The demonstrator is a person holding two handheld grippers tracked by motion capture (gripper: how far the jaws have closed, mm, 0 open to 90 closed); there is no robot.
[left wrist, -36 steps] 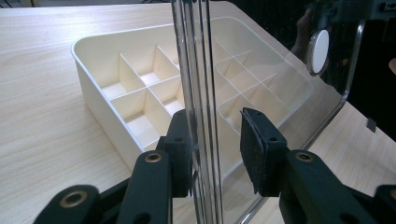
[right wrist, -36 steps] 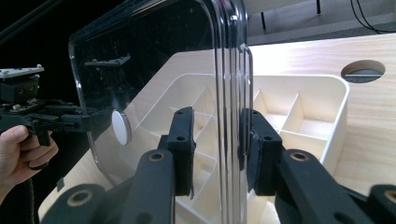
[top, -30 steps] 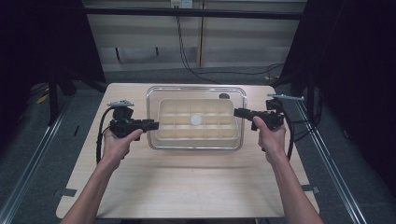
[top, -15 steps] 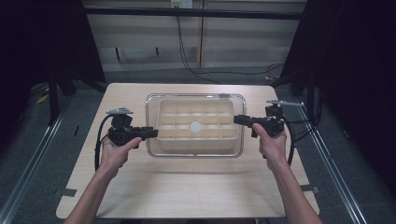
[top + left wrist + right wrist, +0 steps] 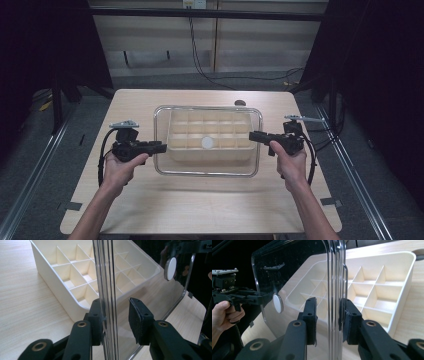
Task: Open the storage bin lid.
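A clear plastic lid point(image 5: 207, 174) with a white round knob point(image 5: 207, 143) hangs level over a cream compartment box point(image 5: 210, 154) on the table. My left gripper point(image 5: 161, 147) is shut on the lid's left edge and my right gripper point(image 5: 252, 135) on its right edge. In the left gripper view the lid's rim point(image 5: 105, 277) runs between my left gripper's point(image 5: 116, 320) pads, with the box point(image 5: 50, 280) beyond. The right gripper view has my right gripper point(image 5: 328, 317) clamped on the rim point(image 5: 334, 277), the knob point(image 5: 277, 303) and the left gripper point(image 5: 249, 298) farther off.
The wooden table point(image 5: 200, 205) has bare room in front of the box and at both sides. A small dark round thing point(image 5: 240, 103) lies just behind the box. Dark curtains and cables stand beyond the far edge.
Both hands have carried the lid a little toward the near edge of the table and slightly lower. Both grips on the lid stay the same.
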